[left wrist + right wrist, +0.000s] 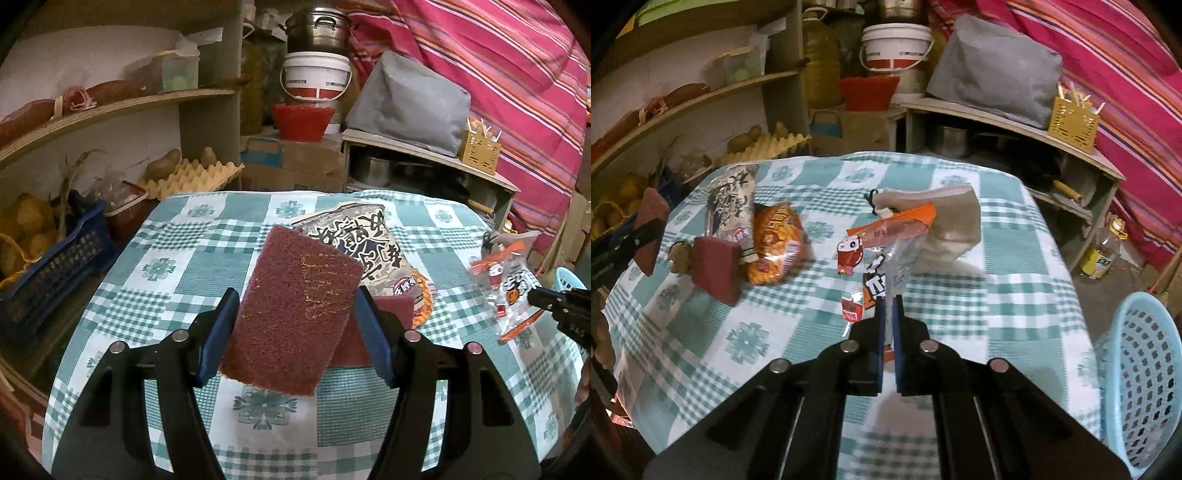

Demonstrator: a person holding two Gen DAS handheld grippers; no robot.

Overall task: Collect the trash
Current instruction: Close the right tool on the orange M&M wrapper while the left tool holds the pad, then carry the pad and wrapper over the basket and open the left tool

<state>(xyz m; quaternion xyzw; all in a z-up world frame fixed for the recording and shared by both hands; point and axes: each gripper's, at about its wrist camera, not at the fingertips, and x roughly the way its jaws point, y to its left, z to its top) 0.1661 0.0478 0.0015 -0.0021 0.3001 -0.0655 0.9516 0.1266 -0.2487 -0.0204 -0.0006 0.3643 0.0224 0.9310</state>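
Now right gripper [888, 306] pinched tight on clear snack wrapper [882, 258], wrapper dangling ahead.

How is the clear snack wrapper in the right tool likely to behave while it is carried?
The clear snack wrapper is probably floppy: it crumples above the right tool, which pinches only its lower end. It looks thin and light, so it may flutter. Its glossy film could slip from the pads, though the jaws are shut tight.
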